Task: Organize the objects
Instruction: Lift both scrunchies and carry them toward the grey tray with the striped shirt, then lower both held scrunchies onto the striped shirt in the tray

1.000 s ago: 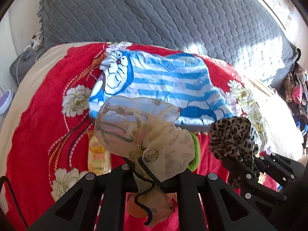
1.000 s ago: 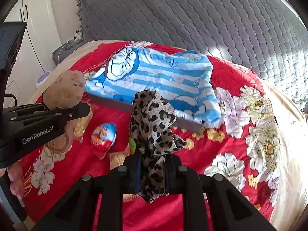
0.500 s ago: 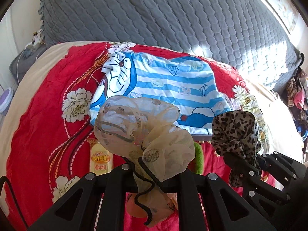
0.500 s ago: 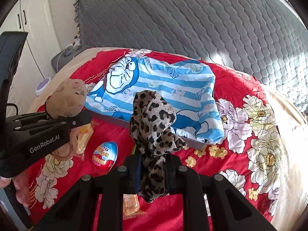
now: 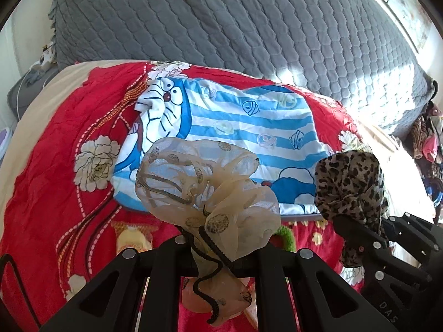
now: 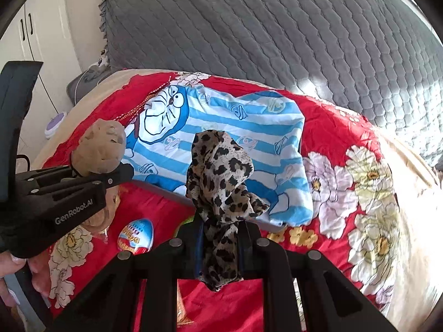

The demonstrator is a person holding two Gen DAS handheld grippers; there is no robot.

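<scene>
A: Left gripper (image 5: 211, 244) clamped on the sheer beige scrunchie (image 5: 205, 191); right gripper (image 6: 220, 238) clamped on the leopard scrunchie (image 6: 221, 177). Both held above the red bedspread (image 6: 326, 127), near the striped cartoon cloth (image 5: 243, 127).

B: Risk?

A: Thin fabric. The beige one's black cord (image 5: 207, 282) dangles and could snag a finger on release.

Black screw-studded fingers (image 5: 166, 265), "GenRobot.AI" marking

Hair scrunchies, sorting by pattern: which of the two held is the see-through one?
The beige scrunchie in the left tool; the right tool grips an opaque leopard-print scrunchie.
</scene>
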